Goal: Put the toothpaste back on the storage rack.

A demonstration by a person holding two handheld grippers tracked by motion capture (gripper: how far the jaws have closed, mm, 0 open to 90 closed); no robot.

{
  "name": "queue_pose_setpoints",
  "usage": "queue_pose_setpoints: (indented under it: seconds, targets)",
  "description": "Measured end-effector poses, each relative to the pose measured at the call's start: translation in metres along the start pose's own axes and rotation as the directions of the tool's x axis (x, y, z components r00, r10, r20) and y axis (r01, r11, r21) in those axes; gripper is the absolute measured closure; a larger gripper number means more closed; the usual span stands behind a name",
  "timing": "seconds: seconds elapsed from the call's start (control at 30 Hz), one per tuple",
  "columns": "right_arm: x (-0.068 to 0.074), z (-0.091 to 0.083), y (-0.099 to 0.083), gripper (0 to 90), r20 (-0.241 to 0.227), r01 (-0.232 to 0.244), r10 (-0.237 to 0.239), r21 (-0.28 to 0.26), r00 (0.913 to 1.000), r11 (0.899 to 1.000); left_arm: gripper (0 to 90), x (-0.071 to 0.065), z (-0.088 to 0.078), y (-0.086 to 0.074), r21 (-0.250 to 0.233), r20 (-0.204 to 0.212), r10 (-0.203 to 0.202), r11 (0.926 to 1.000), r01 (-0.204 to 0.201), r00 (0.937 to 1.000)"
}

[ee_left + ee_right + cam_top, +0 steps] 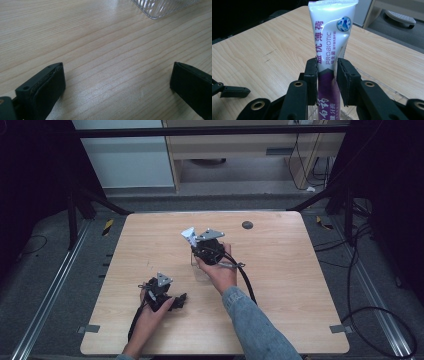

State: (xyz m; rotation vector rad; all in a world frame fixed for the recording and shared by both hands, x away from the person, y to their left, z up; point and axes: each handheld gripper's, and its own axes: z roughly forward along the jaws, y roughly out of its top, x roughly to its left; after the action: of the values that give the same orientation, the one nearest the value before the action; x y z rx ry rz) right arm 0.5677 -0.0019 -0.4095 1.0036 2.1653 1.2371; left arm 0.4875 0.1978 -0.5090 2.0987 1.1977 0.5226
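Observation:
A white and purple toothpaste tube (330, 37) stands upright between the pads of my right gripper (327, 65), which is shut on its middle. In the high view the tube (189, 236) sticks out of the right gripper (196, 245) near the table's centre. Its lower end hangs inside a clear ribbed glass (384, 90), whose corner also appears in the left gripper view (160, 7). My left gripper (179, 300) rests low on the table at the front left. Its jaws (117, 72) stand wide open with only bare wood between them.
The wooden table (280, 285) carries a small dark round disc (247, 225) near its far edge. Black frame bars, cables and a wooden cabinet lie beyond the table. One jaw of the left gripper (234, 91) pokes in at the lower left of the right gripper view.

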Motion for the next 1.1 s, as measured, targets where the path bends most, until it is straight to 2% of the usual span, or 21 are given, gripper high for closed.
queue_pose_setpoints:
  seconds: [0.4,0.9,1.1]
  targets:
    - [-0.002,-0.01,-0.003,68.6,-0.003,0.0,0.0,-0.004,1.0,1.0,0.0,0.0,0.0,0.0,0.0,-0.001,0.0,1.0,0.0,1.0]
    - [-0.01,-0.028,-0.004,65.6,0.007,0.047,-0.047,0.0,0.9989,0.999,0.0,0.0,0.0,0.0,0.0,0.0,-0.001,1.0,0.001,1.0]
    - [-0.016,-0.038,-0.005,63.5,0.01,0.035,-0.035,-0.002,0.9993,0.999,0.0,0.0,0.0,0.0,0.0,0.0,0.0,1.0,0.0,1.0]
